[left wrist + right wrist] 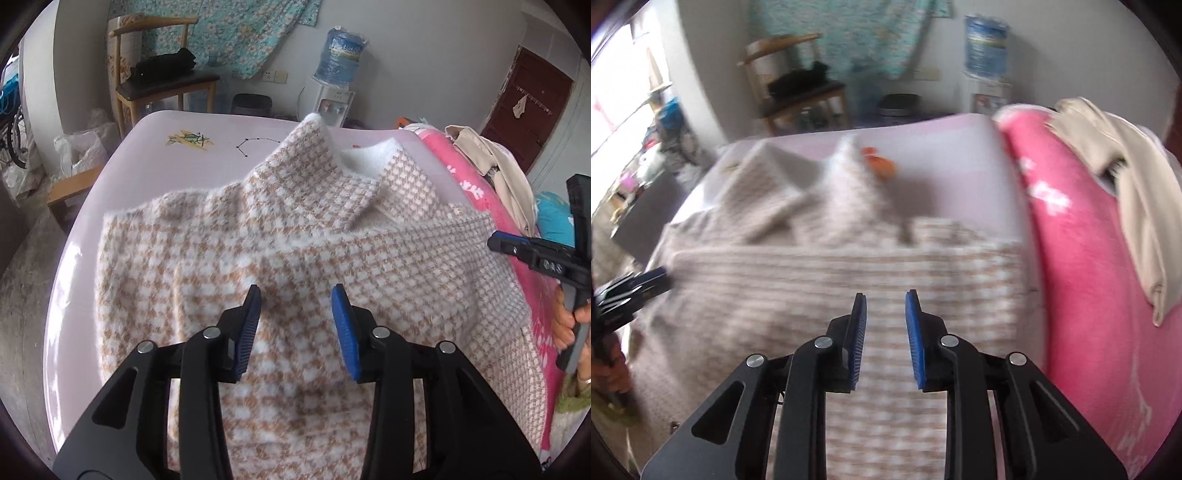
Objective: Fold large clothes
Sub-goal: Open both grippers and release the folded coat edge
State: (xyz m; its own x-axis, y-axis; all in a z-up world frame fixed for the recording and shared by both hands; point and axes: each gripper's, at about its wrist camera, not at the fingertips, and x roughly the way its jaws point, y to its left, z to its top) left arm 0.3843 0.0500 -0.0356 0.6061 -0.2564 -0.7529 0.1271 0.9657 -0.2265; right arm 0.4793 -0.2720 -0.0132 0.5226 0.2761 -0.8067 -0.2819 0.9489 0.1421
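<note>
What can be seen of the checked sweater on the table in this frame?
The sweater is a fuzzy knit in a tan-and-white houndstooth check with a white inner face showing at its stand-up collar. It lies spread on the pale pink table, partly folded, with a layer lapped across its middle and creases near the collar. Its right edge meets the pink blanket. The left gripper and right gripper hover above it, fingers apart, holding nothing.
</note>
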